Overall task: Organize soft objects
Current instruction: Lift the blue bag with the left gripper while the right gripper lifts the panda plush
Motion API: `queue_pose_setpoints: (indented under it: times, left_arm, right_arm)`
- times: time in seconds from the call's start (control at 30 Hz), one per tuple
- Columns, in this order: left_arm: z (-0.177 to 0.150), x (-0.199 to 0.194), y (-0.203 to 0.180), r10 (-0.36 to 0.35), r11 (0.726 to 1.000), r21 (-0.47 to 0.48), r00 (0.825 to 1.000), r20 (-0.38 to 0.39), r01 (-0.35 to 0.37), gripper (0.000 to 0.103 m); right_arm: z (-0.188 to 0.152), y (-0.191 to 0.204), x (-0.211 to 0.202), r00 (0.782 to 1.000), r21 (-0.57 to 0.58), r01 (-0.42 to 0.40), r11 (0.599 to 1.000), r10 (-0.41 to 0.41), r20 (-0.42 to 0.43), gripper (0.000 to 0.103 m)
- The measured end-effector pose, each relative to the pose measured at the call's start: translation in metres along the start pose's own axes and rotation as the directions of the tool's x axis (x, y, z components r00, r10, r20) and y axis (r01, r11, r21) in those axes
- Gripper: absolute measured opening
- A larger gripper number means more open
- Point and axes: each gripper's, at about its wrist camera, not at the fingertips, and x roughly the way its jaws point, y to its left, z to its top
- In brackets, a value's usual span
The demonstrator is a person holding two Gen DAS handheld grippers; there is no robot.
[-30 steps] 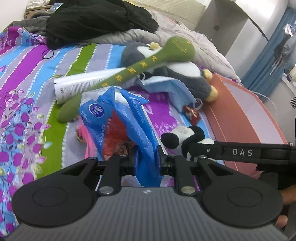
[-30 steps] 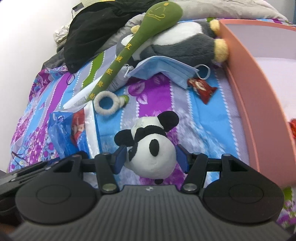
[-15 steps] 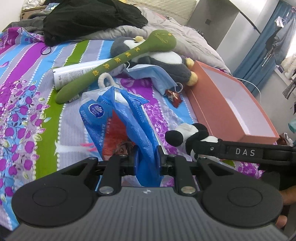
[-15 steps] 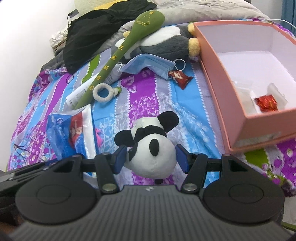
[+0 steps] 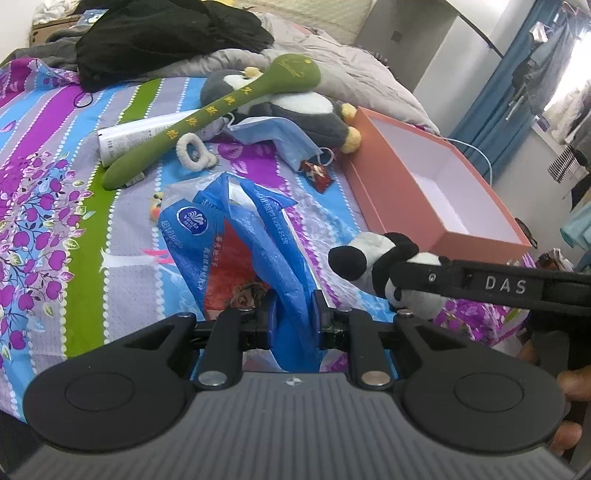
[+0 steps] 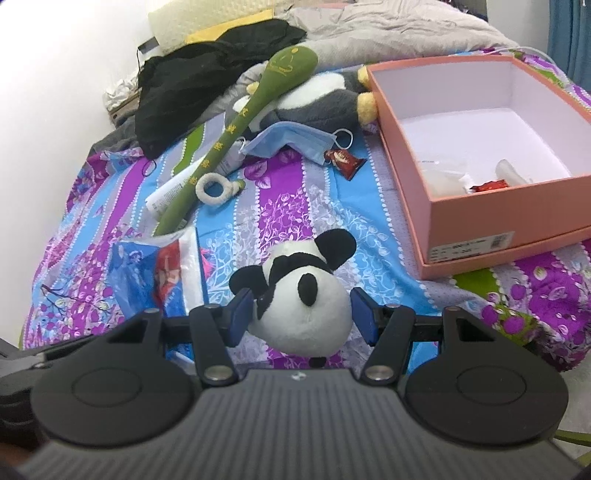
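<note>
My left gripper is shut on a blue plastic tissue bag and holds it above the bedspread. My right gripper is shut on a small panda plush, held in the air; the panda also shows in the left wrist view. On the bed lie a grey penguin plush, a long green plush stick, a blue face mask and a white fluffy ring. An open pink box stands at the right.
A white tube lies under the green stick. A red snack packet lies by the mask. Black clothing and a grey blanket are piled at the head of the bed. The box holds a red wrapper.
Both grippers have pulled back and up from the bed with the bag and the panda still held. More of the pink box and the bedspread now shows.
</note>
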Motion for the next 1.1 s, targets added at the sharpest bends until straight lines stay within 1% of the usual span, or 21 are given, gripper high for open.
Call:
queue_pose_setpoints:
  times: [0.17, 0.27, 0.4, 0.67, 0.8, 0.83, 0.97, 1.1]
  left_arm:
    - [-0.004, -0.011, -0.017, -0.027, 0.999, 0.028, 1.0, 0.009, 0.027, 0.021]
    - [-0.003, -0.016, -0.027, -0.06, 0.998, 0.034, 0.998, 0.01, 0.06, 0.021]
    - [-0.001, -0.019, -0.05, -0.089, 0.992, 0.09, 0.996, 0.018, 0.087, 0.021]
    - [0.001, -0.018, -0.09, -0.154, 0.975, 0.164, 0.988, -0.004, 0.153, 0.021]
    - [0.005, -0.016, -0.098, -0.187, 0.975, 0.117, 0.982, -0.017, 0.187, 0.021]
    - [0.005, -0.014, -0.101, -0.193, 0.974, 0.118, 0.981, -0.021, 0.194, 0.021]
    - [0.013, -0.008, -0.118, -0.193, 0.965, 0.176, 0.981, -0.024, 0.195, 0.021]
    - [0.034, 0.0, -0.134, -0.2, 0.952, 0.234, 0.98, -0.005, 0.196, 0.021]
  right_arm:
    - [-0.005, -0.006, -0.023, 0.999, 0.0, 0.004, 1.0, -0.004, 0.043, 0.061]
    - [-0.008, -0.012, -0.038, 0.998, 0.002, 0.013, 1.0, -0.014, 0.068, 0.06]
    - [-0.013, -0.025, -0.054, 0.995, 0.026, 0.031, 0.999, -0.034, 0.094, 0.059]
    - [-0.021, -0.044, -0.084, 0.987, 0.056, 0.069, 0.996, -0.076, 0.139, 0.058]
    - [-0.021, -0.052, -0.101, 0.98, 0.066, 0.091, 0.994, -0.101, 0.172, 0.058]
    - [-0.021, -0.055, -0.103, 0.978, 0.072, 0.096, 0.993, -0.108, 0.177, 0.058]
    - [-0.015, -0.067, -0.109, 0.972, 0.088, 0.107, 0.99, -0.123, 0.199, 0.058]
    - [-0.001, -0.081, -0.114, 0.958, 0.097, 0.136, 0.986, -0.156, 0.24, 0.058]
